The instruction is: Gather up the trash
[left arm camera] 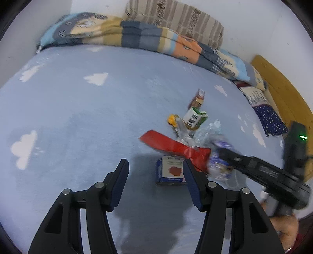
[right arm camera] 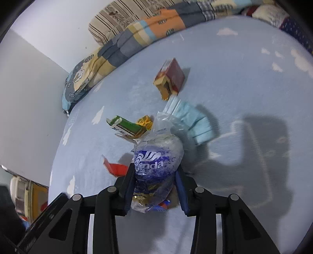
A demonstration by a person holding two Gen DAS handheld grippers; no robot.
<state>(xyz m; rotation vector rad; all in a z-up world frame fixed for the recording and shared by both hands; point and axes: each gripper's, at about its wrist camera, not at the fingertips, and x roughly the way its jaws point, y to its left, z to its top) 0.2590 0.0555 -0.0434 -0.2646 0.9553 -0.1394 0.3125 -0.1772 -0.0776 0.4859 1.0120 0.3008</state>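
Trash lies on a pale blue bedsheet. My right gripper (right arm camera: pixel 155 172) is shut on a crumpled blue-and-clear plastic bag (right arm camera: pixel 156 162), which also shows blurred in the left wrist view (left arm camera: pixel 220 162). My left gripper (left arm camera: pixel 155 168) is open and empty above the sheet, its right finger next to a small blue-and-white box (left arm camera: pixel 171 173). A red wrapper (left arm camera: pixel 172 145) lies beyond it. A green-and-white carton (left arm camera: pixel 194 118), a yellow scrap (left arm camera: pixel 172 119) and a brown carton (left arm camera: pixel 197 98) lie farther off. A light blue face mask (right arm camera: pixel 192 119) lies past the bag.
A patchwork quilt (left arm camera: pixel 137 37) and striped pillow (left arm camera: pixel 176 17) run along the wall at the back. A wooden headboard (left arm camera: pixel 281 91) and dotted pillow (left arm camera: pixel 270 117) are at the right. The person's hand (left arm camera: pixel 283 228) holds the right gripper body.
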